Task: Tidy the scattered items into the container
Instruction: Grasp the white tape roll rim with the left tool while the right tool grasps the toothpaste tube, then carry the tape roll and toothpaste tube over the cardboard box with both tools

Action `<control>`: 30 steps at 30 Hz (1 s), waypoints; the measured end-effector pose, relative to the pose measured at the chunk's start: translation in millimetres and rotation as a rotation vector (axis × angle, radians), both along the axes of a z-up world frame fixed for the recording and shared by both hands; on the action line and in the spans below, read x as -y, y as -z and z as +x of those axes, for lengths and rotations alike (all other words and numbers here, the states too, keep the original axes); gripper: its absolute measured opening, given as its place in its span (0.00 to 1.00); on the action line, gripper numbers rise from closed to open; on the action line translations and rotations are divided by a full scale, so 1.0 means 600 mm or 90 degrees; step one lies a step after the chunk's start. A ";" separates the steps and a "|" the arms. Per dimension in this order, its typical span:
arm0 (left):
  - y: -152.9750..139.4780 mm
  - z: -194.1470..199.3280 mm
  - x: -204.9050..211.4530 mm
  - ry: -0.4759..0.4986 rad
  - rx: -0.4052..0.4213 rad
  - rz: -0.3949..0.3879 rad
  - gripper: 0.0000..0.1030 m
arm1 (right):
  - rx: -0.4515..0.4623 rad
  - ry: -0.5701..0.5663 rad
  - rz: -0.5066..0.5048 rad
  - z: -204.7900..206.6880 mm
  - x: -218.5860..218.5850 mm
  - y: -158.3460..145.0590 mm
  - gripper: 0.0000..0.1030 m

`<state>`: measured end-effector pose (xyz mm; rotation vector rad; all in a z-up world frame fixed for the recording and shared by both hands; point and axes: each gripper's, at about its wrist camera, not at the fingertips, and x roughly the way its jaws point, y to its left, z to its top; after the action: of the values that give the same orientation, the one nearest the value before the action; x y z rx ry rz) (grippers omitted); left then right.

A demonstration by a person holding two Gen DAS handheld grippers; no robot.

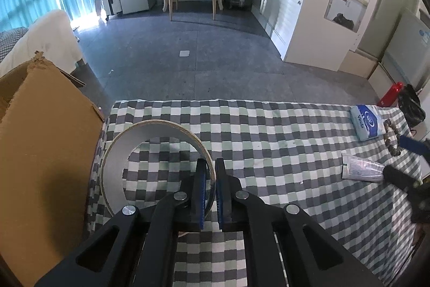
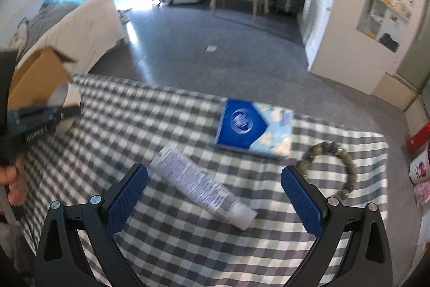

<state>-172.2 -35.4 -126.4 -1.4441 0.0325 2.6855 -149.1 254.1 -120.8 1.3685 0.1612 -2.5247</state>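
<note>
A large flat ring point(image 1: 118, 152), white inside with a tan outer edge, lies on the checked cloth beside the cardboard box point(image 1: 40, 152). My left gripper point(image 1: 211, 163) is shut on the ring's near-right wall, one blue pad inside and one outside. In the right wrist view my right gripper point(image 2: 215, 170) stands open just above a white tube point(image 2: 199, 184), one finger on each side of it and neither touching it. Behind the tube lie a blue tissue pack point(image 2: 252, 125) and, to the right, a bead bracelet point(image 2: 336, 152). The picture is blurred.
The box point(image 2: 37, 80) stands open at the table's left end. The checked table point(image 1: 268, 131) ends at a far edge with grey floor beyond. A hand point(image 2: 13, 179) holds the left gripper. A red object point(image 1: 391, 93) and a dark bag point(image 1: 409, 104) sit off the right end.
</note>
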 end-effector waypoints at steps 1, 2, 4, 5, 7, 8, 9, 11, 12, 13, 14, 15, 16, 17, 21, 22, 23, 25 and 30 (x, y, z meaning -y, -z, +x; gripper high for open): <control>-0.002 0.001 0.001 -0.001 -0.001 -0.001 0.06 | 0.007 -0.011 0.004 0.000 0.005 0.005 0.94; -0.003 0.002 0.001 -0.002 -0.002 -0.001 0.06 | 0.014 -0.019 0.008 -0.001 0.008 0.011 0.88; -0.004 0.003 0.000 -0.003 -0.003 -0.002 0.05 | 0.031 -0.035 0.022 -0.006 0.014 0.024 0.73; -0.006 0.004 0.000 -0.004 -0.005 -0.002 0.06 | 0.038 -0.040 0.031 -0.009 0.016 0.029 0.64; -0.009 0.006 0.001 -0.007 -0.007 -0.003 0.06 | 0.058 -0.051 0.052 -0.013 0.020 0.043 0.60; -0.011 0.008 0.000 -0.008 -0.008 -0.003 0.06 | 0.065 -0.056 0.058 -0.015 0.021 0.047 0.60; -0.013 0.008 -0.001 -0.008 -0.008 -0.003 0.06 | 0.064 -0.059 0.062 -0.014 0.022 0.048 0.60; -0.015 0.009 0.000 -0.010 -0.010 -0.003 0.06 | 0.068 -0.059 0.064 -0.015 0.022 0.049 0.60; -0.015 0.009 0.000 -0.011 -0.010 -0.003 0.06 | 0.071 -0.057 0.062 -0.015 0.020 0.049 0.59; -0.016 0.010 -0.001 -0.012 -0.010 -0.003 0.06 | 0.074 -0.054 0.060 -0.015 0.019 0.049 0.58; -0.017 0.011 -0.002 -0.012 -0.011 -0.003 0.06 | 0.076 -0.052 0.060 -0.015 0.019 0.049 0.53; -0.018 0.013 -0.003 -0.012 -0.012 -0.004 0.06 | 0.078 -0.051 0.061 -0.014 0.019 0.049 0.50; -0.019 0.014 -0.004 -0.011 -0.013 -0.004 0.06 | 0.079 -0.050 0.062 -0.015 0.018 0.047 0.45; -0.020 0.015 -0.004 -0.011 -0.013 -0.004 0.06 | 0.081 -0.051 0.063 -0.012 0.019 0.046 0.39; -0.026 0.018 -0.005 -0.011 -0.018 -0.004 0.06 | 0.090 -0.050 0.063 0.000 0.019 0.042 0.31; -0.028 0.019 -0.007 -0.011 -0.020 -0.004 0.06 | 0.094 -0.051 0.063 0.001 0.019 0.042 0.29; -0.031 0.022 -0.008 -0.010 -0.022 -0.004 0.06 | 0.097 -0.051 0.062 0.003 0.019 0.041 0.27; -0.036 0.026 -0.010 -0.009 -0.025 -0.005 0.06 | 0.099 -0.048 0.058 0.010 0.019 0.039 0.26; -0.051 0.039 -0.003 -0.010 -0.037 -0.005 0.06 | 0.087 -0.040 0.033 0.041 0.014 0.022 0.25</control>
<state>-148.8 -33.4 -95.5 -1.3745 0.0345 2.7425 -124.8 245.6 -133.9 1.5258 0.2392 -2.3822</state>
